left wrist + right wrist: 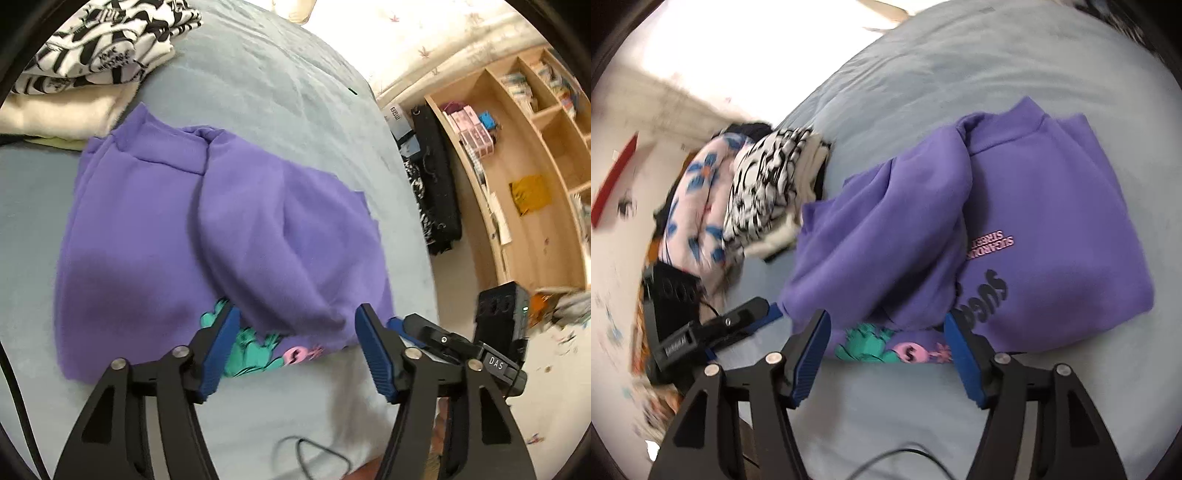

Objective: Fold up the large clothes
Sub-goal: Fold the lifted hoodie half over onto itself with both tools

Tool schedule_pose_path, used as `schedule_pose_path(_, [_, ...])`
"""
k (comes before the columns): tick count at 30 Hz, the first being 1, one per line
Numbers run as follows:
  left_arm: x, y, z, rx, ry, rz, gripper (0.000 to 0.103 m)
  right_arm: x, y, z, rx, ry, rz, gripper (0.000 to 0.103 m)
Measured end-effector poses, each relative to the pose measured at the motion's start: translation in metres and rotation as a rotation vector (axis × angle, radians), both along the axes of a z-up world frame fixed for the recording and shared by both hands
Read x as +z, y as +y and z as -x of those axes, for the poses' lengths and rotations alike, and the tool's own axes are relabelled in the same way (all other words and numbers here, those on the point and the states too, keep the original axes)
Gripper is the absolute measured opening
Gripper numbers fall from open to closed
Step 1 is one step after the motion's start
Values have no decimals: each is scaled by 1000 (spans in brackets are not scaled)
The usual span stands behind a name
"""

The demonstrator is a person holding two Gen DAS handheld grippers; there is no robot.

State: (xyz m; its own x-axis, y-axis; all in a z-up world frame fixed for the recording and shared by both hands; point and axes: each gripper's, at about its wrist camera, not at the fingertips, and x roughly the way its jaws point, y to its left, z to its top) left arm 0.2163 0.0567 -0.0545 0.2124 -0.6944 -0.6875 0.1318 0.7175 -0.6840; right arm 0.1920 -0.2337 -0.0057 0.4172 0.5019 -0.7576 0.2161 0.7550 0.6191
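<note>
A purple sweatshirt point(184, 229) with a teal and pink print lies partly folded on the pale blue bed point(258, 81), a sleeve laid across its body. My left gripper point(295, 317) is open and empty, its blue pads either side of the sleeve's near fold just above the hem. My right gripper point(886, 325) is also open and empty, over the sweatshirt point(1034, 221) at its printed hem. The right gripper also shows in the left wrist view point(436, 336), at the garment's right corner; the left one shows in the right wrist view point(738, 321), at its left.
A stack of folded clothes, black-and-white print on top point(99, 48), sits on the bed beyond the sweatshirt, seen also in the right wrist view point(764, 184). A wooden shelf unit point(517, 166) stands right of the bed. A black cable point(314, 454) lies near the bed's front edge.
</note>
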Motion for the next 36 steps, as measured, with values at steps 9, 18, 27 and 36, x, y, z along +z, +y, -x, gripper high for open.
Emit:
schedule_pose_path(9, [-54,-20,-32,-5,129,-7,65,-25,23,-45,-11,162,-31,69])
schedule_pose_path(18, [-107,-42,-48,-75,231,26,65,-69,28,-73,-8,291,-11,69])
schedule_pose_path(27, [-111,-79,-59,-113,158,60,45,-78,22,-85,29,211,-46,35])
schedule_pose_path(36, [-46,-75,-75,17,-195,18,12,-37,20,-112,51,-119,1,15])
